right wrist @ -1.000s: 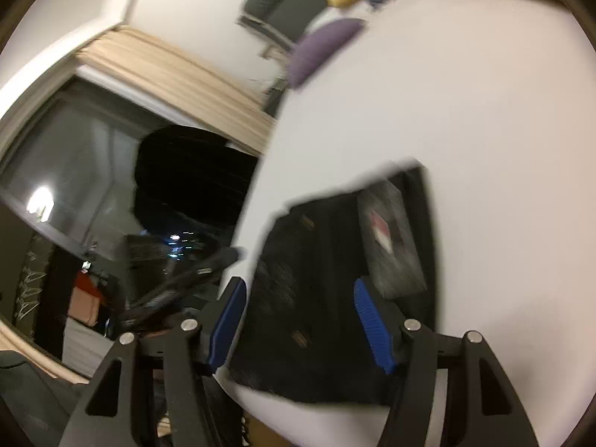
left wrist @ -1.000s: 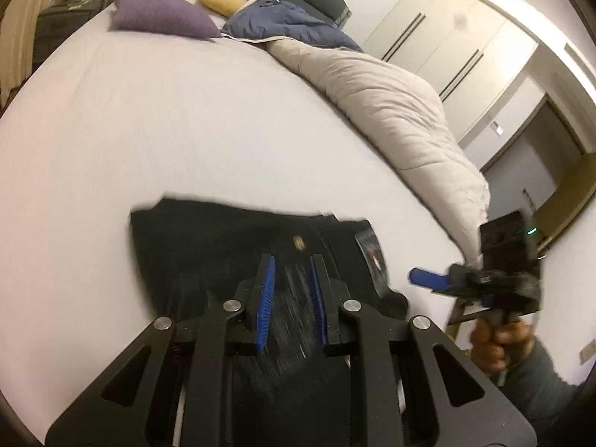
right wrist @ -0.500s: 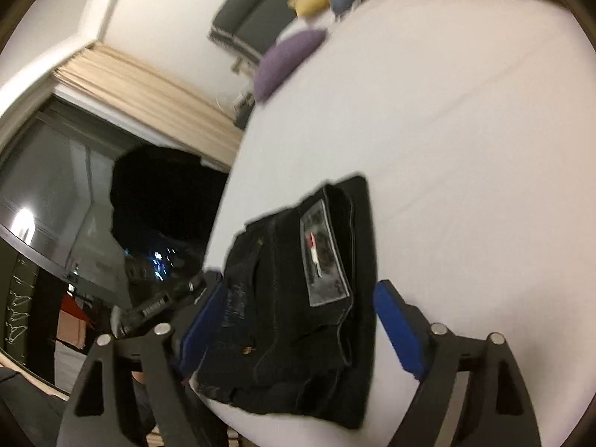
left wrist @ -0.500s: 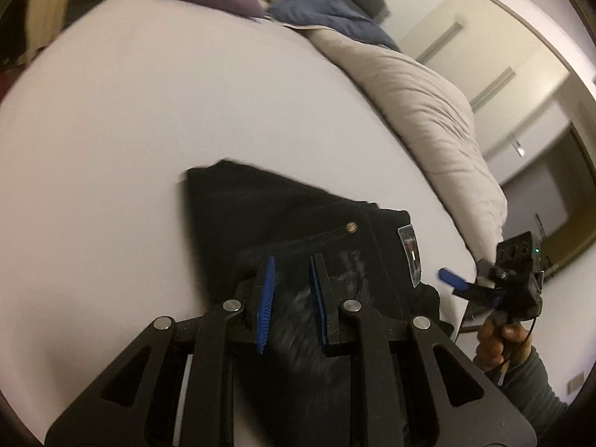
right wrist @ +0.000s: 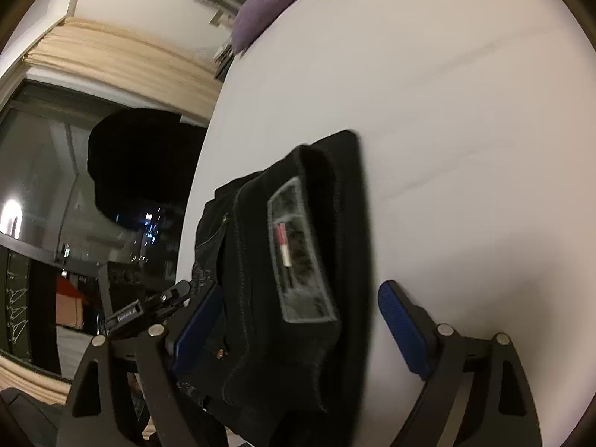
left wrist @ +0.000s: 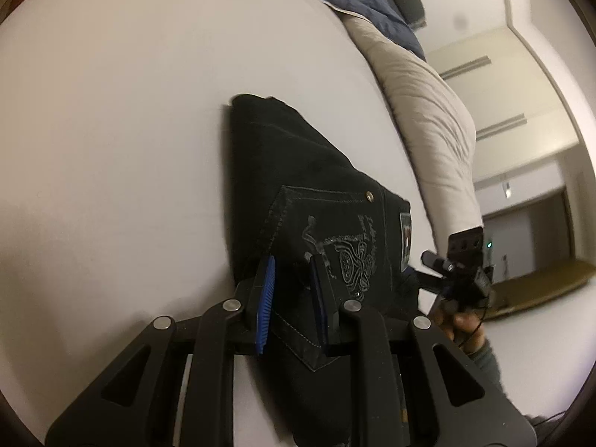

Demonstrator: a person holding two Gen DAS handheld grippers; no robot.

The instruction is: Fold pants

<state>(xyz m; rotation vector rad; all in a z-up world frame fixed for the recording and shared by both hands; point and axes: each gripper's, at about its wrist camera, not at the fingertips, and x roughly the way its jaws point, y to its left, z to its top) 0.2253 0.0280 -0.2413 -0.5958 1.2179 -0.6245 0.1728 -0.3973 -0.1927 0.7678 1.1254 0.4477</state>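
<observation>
Black jeans lie folded into a compact block on the white bed, back pocket embroidery and waist label up. My left gripper stands with its jaws a narrow gap apart over the pocket edge, gripping nothing. In the right wrist view the jeans sit between the wide-open fingers of my right gripper, which straddles the waistband end with the label. The right gripper also shows in the left wrist view, at the bed's edge.
A beige duvet and a blue garment lie along the bed's far side. A purple pillow is at the head end. Curtains and a dark window are beyond the bed's edge.
Both grippers have moved in closer to the folded jeans. The right gripper now straddles the waistband end, and the left one has swung over the back pocket.
</observation>
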